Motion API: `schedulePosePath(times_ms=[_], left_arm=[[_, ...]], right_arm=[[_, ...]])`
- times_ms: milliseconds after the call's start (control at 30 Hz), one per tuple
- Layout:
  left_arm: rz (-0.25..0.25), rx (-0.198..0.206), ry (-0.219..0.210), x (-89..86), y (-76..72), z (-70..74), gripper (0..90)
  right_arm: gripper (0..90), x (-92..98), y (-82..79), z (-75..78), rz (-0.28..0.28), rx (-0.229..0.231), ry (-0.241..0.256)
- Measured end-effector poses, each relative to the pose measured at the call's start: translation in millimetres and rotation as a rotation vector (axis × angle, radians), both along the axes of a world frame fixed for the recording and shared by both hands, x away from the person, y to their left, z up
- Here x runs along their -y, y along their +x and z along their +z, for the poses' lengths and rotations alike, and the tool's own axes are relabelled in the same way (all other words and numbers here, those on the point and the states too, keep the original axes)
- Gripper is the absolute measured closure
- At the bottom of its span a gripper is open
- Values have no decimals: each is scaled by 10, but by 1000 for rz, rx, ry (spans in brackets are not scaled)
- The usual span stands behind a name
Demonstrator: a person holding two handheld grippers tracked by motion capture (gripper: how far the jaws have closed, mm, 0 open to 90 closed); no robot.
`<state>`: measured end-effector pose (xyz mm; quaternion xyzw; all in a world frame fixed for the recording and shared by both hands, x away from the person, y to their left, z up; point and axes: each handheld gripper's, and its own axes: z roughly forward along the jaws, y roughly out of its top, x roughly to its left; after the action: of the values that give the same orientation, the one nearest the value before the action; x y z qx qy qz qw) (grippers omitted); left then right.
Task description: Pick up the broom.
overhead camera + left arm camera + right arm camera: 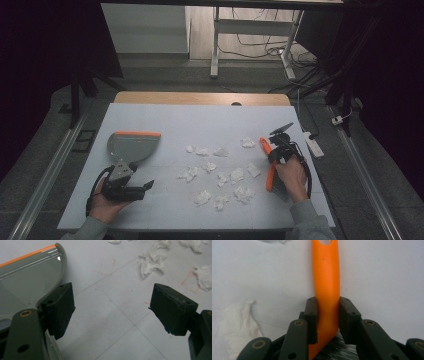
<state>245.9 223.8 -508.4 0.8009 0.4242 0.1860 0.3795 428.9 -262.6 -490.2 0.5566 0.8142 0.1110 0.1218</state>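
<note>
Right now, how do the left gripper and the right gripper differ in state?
The left gripper is open, with nothing between its jaws; the right gripper is shut on the orange brush handle. The left one sits beside the grey dustpan; the right one rests right of the paper scraps. Both are low over the white table.

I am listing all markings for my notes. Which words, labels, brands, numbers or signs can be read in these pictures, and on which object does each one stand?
None can be read.
The grey dustpan with its orange edge: no visible text.
The orange brush handle, clamped between the right gripper fingers: plain.
The white table cover: faint red pen marks and thin lines, no letters.
The crumpled tissue pieces: blank.
</note>
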Motion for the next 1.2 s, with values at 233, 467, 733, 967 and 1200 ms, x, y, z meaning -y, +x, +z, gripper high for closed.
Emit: schedulePosePath(times_ms=[233, 467, 733, 967, 1200], left_arm=[[-2, -5, 1, 7, 23, -17, 203], [-1, -6, -2, -1, 34, -22, 203], [-6, -4, -6, 24, 45, -16, 203], [-27, 9, -14, 116, 68, 27, 204], [-65, 33, -16, 337, 147, 132, 205]], right_arm=[[711, 117, -51, 39, 34, 26, 18], [712, 285, -143, 178, 46, 61, 93], [712, 525, -257, 504, 55, 144, 269], [712, 566, -360, 714, 66, 218, 387], [711, 436, -419, 856, 111, 289, 495]])
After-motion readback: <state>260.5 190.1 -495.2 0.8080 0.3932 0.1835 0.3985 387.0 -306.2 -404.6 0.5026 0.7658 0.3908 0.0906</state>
